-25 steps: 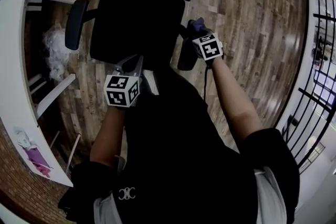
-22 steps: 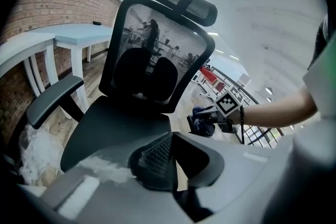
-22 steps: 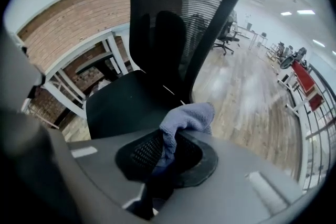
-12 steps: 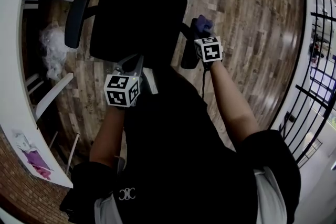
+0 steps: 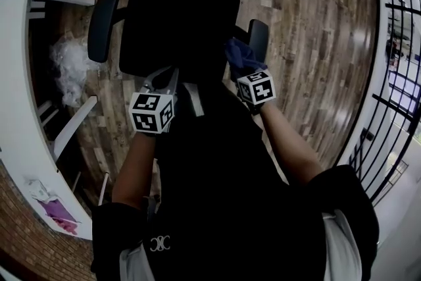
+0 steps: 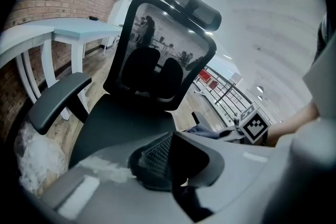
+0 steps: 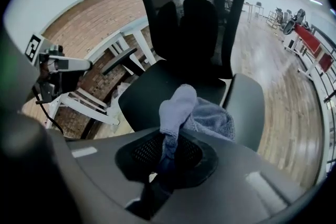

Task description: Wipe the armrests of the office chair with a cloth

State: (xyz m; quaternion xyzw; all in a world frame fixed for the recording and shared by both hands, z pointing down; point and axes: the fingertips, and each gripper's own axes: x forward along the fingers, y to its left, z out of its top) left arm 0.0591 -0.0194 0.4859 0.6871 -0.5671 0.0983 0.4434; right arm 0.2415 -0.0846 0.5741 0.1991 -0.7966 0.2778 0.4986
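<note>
The right tool (image 7: 168, 152) pinches a bunched fold of the blue cloth (image 7: 181, 107), likely soft, light and limp, beside the right armrest (image 7: 247, 107); the left tool (image 6: 168, 157) is closed, empty.

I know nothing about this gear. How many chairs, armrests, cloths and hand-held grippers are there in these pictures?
Chair: 1
Armrests: 2, one at the head view's left, one at its right
Cloth: 1
Grippers: 2, left gripper, right gripper
Total: 6

Brown wood-plank floor (image 5: 316, 29) across the centre, long white desk (image 5: 16, 95) down the left edge, black metal railing (image 5: 395, 7) at right
</note>
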